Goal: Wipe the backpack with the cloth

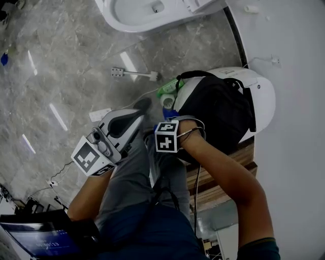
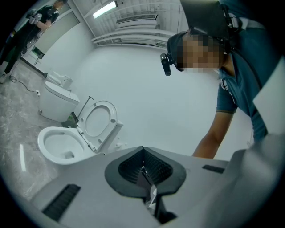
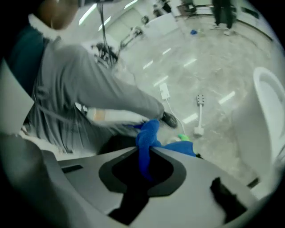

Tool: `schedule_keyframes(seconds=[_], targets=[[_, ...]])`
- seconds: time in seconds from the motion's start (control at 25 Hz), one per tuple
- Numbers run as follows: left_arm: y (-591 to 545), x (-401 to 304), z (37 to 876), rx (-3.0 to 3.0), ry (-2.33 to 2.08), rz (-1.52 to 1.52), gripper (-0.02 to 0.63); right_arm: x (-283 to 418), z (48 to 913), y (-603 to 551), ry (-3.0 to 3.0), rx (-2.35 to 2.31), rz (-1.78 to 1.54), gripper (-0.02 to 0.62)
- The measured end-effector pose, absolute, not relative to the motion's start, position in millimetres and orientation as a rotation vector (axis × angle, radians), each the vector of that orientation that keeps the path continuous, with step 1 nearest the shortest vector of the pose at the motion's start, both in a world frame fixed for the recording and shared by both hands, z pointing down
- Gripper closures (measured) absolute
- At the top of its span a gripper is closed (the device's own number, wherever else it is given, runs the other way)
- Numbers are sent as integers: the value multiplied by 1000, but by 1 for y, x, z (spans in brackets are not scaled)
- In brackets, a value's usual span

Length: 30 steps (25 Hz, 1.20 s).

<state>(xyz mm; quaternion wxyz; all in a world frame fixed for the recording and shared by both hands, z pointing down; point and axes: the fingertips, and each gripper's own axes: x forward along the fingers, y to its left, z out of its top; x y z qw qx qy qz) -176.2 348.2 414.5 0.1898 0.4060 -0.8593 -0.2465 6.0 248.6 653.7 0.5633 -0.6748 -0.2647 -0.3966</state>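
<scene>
The right gripper (image 3: pixel 144 155) is closed on a blue cloth (image 3: pixel 148 132). The cloth is pinched between its jaws and bunches up beyond their tips. In the head view this gripper sits at the near left edge of the black backpack (image 1: pixel 219 110), with a bit of the cloth showing just past the marker cube. I cannot tell whether the cloth is touching the backpack.

The backpack rests on the closed lid of a white toilet (image 1: pixel 263 92) at the right of the scene, against the wall. Its straps are on the far side. A green object (image 1: pixel 167 89) lies just beside its far left corner.

The left gripper (image 2: pixel 143 169) has its jaws pressed together with nothing between them. It is held to the left of the right gripper, over the person's grey trouser leg (image 1: pixel 133 172) and apart from the backpack. Its own view looks up at the white wall and the person leaning forward.

A second toilet (image 1: pixel 133 15) with its seat raised stands at the far side of the grey marble floor (image 1: pixel 61 66). A white long-handled tool (image 1: pixel 133 74) and a power strip (image 1: pixel 100 115) lie on the floor between that toilet and the person. A laptop (image 1: pixel 39 238) is at the near left.
</scene>
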Motion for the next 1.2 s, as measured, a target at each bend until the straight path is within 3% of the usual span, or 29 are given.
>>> schedule_keyframes(seconds=[0.28,0.52,0.68,1.0,1.2], targets=[[332,-183,404,1206,-2401,-699,600,-138,662,200,-927,-1352,-1120,548],[320,-181,412,1260,-2338,-663,600,-239,628,128,-1541,-914,-673,548],[309,-182,409,1281,-2325,-641,600,-235,612,82,-1764,-686,-443,548],[277,-181,410,1377,-2254,-598,600,-126,607,-82,-1791,-251,-387,548],[262,-178,410,1424,-2204,-603,600,-167,622,-9,-1828,-392,-464,548]])
